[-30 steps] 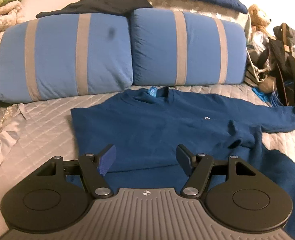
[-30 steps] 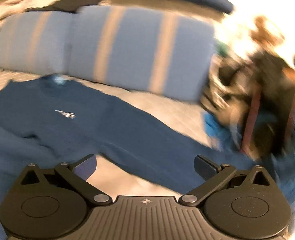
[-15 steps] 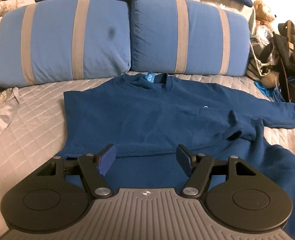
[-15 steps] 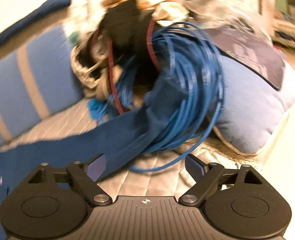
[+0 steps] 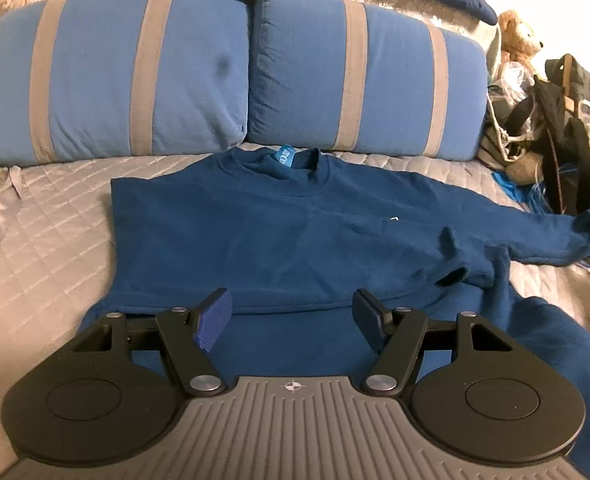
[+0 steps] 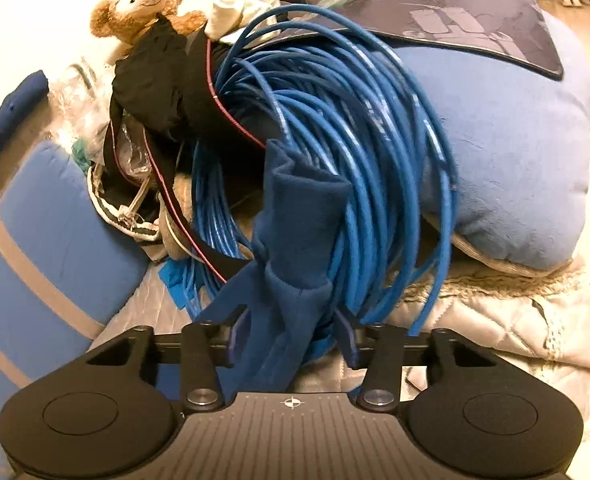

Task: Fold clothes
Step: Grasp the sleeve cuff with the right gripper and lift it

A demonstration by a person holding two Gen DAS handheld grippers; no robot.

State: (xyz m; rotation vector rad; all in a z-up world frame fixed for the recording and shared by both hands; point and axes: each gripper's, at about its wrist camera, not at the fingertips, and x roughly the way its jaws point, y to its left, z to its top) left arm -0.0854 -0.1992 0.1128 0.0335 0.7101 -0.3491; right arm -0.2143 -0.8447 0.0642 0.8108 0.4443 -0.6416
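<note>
A dark blue sweatshirt (image 5: 275, 232) lies front up on the quilted bed cover (image 5: 55, 240), collar toward the pillows. Its left side is folded in. Its long sleeve (image 5: 535, 232) stretches right into a clutter pile. My left gripper (image 5: 293, 316) hovers open over the lower hem with nothing between its fingers. In the right wrist view the sleeve end (image 6: 295, 216) drapes against a coil of blue cable (image 6: 375, 140). My right gripper (image 6: 291, 336) straddles the sleeve, its jaws closing with the cloth bunched between them.
Two blue pillows with grey stripes (image 5: 115, 80) (image 5: 367, 80) line the back of the bed. A teddy bear (image 6: 143, 4), black straps and bags (image 6: 155, 72), and a pale blue cushion (image 6: 515, 160) crowd around the cable coil on the right.
My right gripper swung right from the shirt body to the sleeve end by the cable coil, rolled, and narrowed its jaws around the sleeve. The left gripper barely shifted and stayed open.
</note>
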